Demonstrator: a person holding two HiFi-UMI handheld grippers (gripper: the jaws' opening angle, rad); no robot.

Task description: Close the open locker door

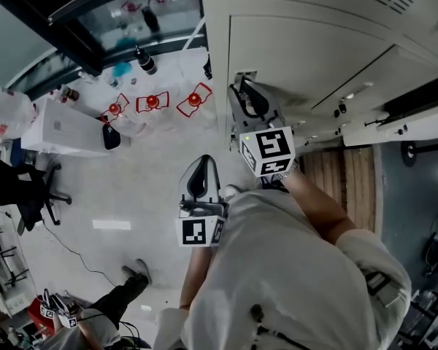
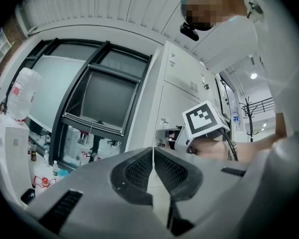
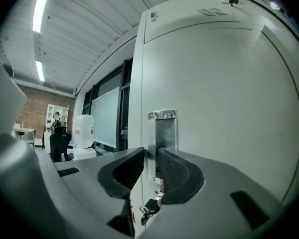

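Note:
The white locker door (image 3: 224, 108) fills the right gripper view and lies level with the cabinet front. Its metal recessed handle (image 3: 163, 133) sits at the door's left edge, and a key (image 3: 148, 210) hangs below it. My right gripper (image 3: 150, 158) is right at that handle with a narrow gap between its jaws; the handle shows through the gap and no pad visibly presses on it. From the head view the right gripper (image 1: 242, 93) points at the locker front (image 1: 299, 57). My left gripper (image 1: 201, 165) hangs in the air away from the lockers, shut and empty (image 2: 153, 156).
A white panel (image 1: 401, 126) juts out from the lockers lower right. On the floor to the left are a white box (image 1: 58, 126), a water jug (image 1: 4, 111), red items (image 1: 153, 102) and an office chair (image 1: 29, 188). Another person's leg (image 1: 124, 290) is at bottom left.

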